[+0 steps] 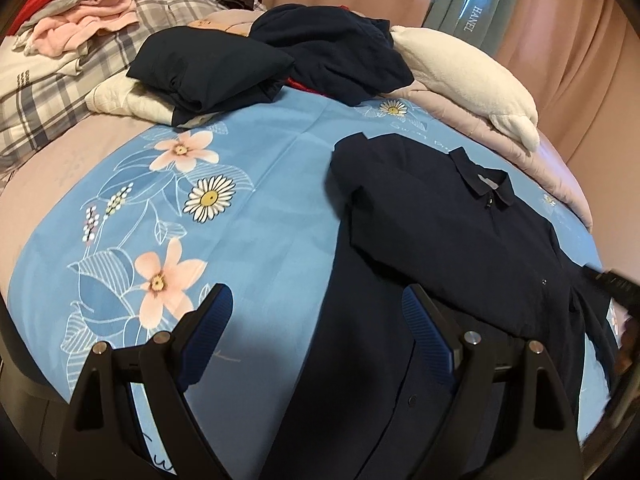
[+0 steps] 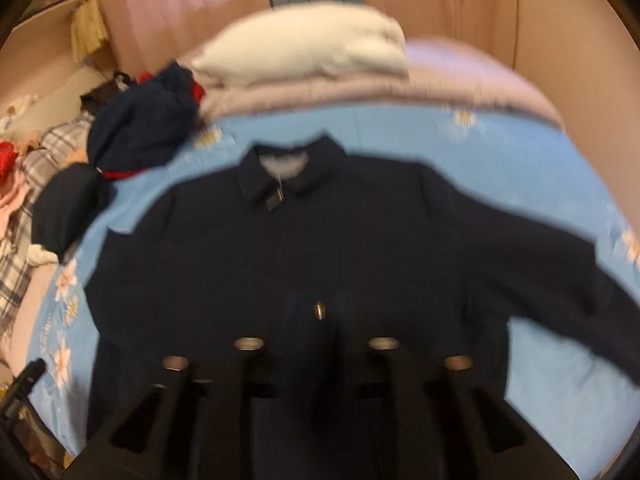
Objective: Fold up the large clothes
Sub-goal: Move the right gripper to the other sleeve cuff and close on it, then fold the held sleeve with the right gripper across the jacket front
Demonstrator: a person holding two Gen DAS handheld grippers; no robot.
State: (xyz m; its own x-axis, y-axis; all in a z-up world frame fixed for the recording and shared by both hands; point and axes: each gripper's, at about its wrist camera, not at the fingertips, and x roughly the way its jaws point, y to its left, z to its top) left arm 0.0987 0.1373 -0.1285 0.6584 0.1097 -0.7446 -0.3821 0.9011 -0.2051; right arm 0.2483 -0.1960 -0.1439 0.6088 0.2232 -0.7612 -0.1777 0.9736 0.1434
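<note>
One dark navy jacket (image 2: 320,248) lay spread flat, front up, on the blue flowered sheet (image 1: 256,216) of the bed, and I read everything else off it. Its collar (image 2: 292,176) pointed to the far side and its hem came toward me, so its long axis ran near to far. In the right wrist view one sleeve (image 2: 560,280) stretched out to the right across the sheet; the left sleeve looked drawn in closer to the body, though blur kept me from being sure.

My right gripper (image 2: 316,320) hung over the jacket's middle, on the button line. Its view was badly smeared, so I could not tell whether the jaws stood apart or whether any cloth was between them.

My left gripper (image 1: 316,312) hovered at the jacket's left edge, jaws spread wide and holding nothing: one blue pad (image 1: 208,320) sat over bare sheet, the other over dark fabric. I judged that hand the nearer to the left shoulder and side seam, with the right hand better placed for the outstretched sleeve.

Farther off, at the far left, a folded dark garment (image 1: 208,68) and a rumpled dark heap (image 1: 336,56) sat just beyond the sheet, well apart from the jacket. A white pillow (image 1: 468,84) rested on the pale quilt (image 1: 540,160) behind the collar. Plaid bedding (image 1: 60,92) and a pile of pink clothes (image 1: 92,24) lay further left. Nothing stood between either gripper and the jacket.
</note>
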